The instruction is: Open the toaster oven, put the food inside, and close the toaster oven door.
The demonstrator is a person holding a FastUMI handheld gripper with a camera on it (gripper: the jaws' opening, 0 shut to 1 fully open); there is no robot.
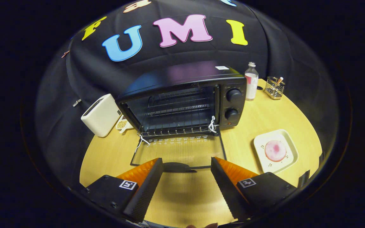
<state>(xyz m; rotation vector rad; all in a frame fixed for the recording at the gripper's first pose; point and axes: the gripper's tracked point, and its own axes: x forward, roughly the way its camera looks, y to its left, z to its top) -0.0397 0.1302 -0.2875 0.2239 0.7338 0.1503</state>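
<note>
The toaster oven stands open, its door flat on the surface just beyond the spread, empty tongs. The round pink food sits on a plate to the right; it looks soft and light, best pinched gently across its edges.

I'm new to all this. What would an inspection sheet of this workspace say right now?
Surface: round wooden table.
Job's things: toaster oven, its glass door folded down open, rack inside bare; pink food on a square plate beside it.
Clutter: white toaster, small dish, bottle, wire holder.
Tongs: open, holding nothing, just short of the door.
Cables: white string at the door hinges.
Surroundings: black cloth wall.
</note>
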